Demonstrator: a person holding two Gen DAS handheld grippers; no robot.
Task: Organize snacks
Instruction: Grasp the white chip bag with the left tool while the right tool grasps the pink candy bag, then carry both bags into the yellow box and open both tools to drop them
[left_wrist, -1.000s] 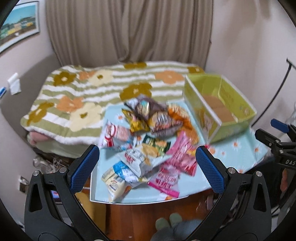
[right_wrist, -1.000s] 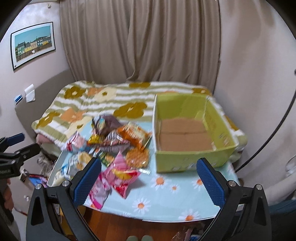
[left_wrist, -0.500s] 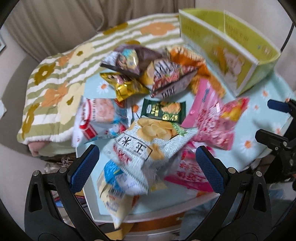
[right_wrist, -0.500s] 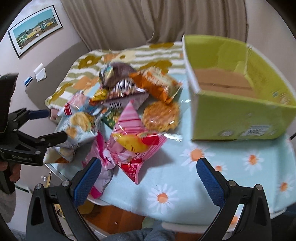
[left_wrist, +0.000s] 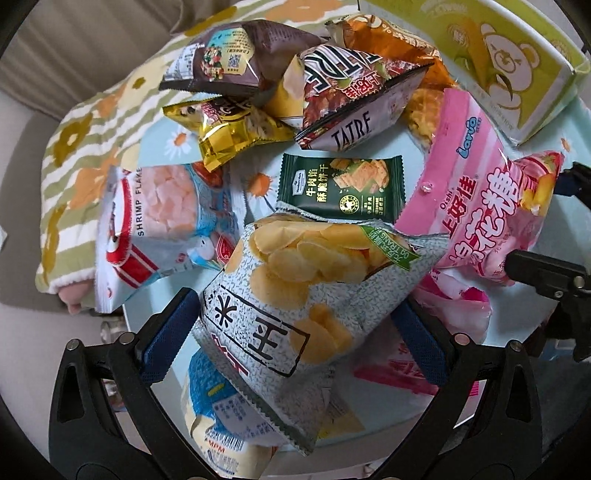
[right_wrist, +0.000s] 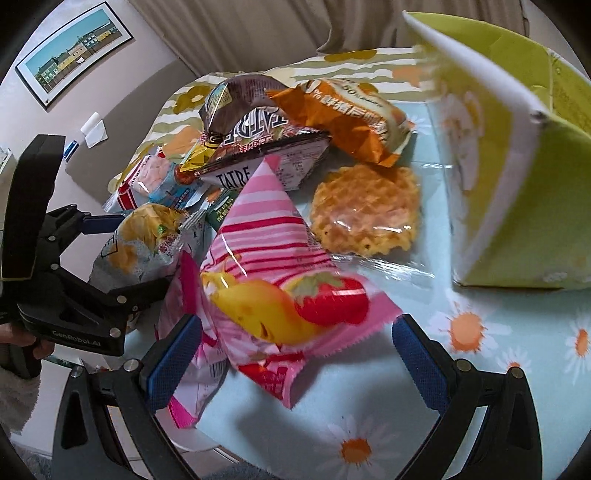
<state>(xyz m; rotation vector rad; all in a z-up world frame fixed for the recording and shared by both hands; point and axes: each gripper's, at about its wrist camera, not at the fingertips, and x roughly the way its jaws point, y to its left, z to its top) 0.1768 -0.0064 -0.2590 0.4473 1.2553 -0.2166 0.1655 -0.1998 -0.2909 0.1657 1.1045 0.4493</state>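
Left wrist view: the left gripper (left_wrist: 295, 328) is wide open around the chips bag (left_wrist: 295, 295), lying slantwise near the table's (left_wrist: 546, 229) front edge. Right gripper (right_wrist: 295, 354) gapes around the pink bag (right_wrist: 273, 273), pointing at the far edge.

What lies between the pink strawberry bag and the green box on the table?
In the right wrist view, a round waffle snack in clear wrap lies between the pink strawberry bag and the green box, on the daisy tablecloth.

My left gripper (left_wrist: 295, 325) stood spread wide around the chip bag (left_wrist: 295, 295); a green packet (left_wrist: 341, 188) lay at twelve o'clock beyond.
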